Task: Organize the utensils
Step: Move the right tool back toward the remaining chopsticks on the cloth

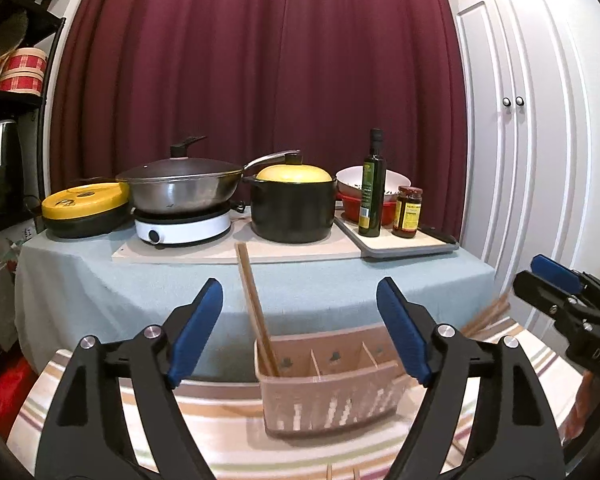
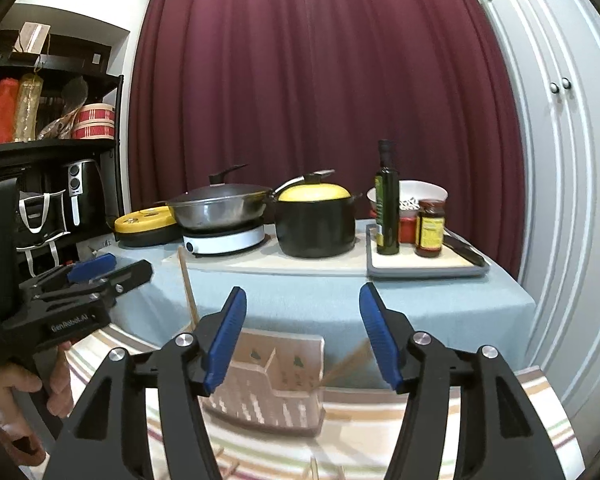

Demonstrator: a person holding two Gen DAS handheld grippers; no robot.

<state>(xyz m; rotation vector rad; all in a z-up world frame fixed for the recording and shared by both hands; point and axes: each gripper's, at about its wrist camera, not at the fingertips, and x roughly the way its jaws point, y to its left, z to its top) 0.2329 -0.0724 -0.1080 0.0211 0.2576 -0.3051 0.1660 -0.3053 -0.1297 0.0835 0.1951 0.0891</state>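
Both claws are spread wide w/ nothing between the pads: left gripper (image 1: pixel 300 332) and right gripper (image 2: pixel 302 334) each show blue jaws well apart, empty. The task's things: a beige slotted utensil caddy (image 1: pixel 332 396) w/ dividers sits on the striped cloth (image 1: pixel 220 440), at about 6 o'clock in the left wrist view, just ahead of the left jaws. One pair of chopsticks (image 1: pixel 256 312) already stands in its leftmost compartment, leaning toward 11 o'clock. More chopsticks, a blurred pair (image 2: pixel 346 362), show at the caddy's right end, approx 5 o'clock from centre in the right wrist view; whether they're inside a slot or only beside it, can't tell (motion blur). A few stick ends (image 2: pixel 328 470) lie on the cloth at 6 o'clock, prob. still to be sorted. Risks, as I judge them: caddy looks light and tips in the right view, so a jaw nudging its wall could slide or topple it and spill the standing pair. Thin sticks flat on cloth = hard pinch; pads may catch fabric, or grab one stick and roll the other off. The 2 grippers are close, so reaching for the same slot could clash. Pots and bottles on the rear table at 12 o'clock are well apart, low concern.
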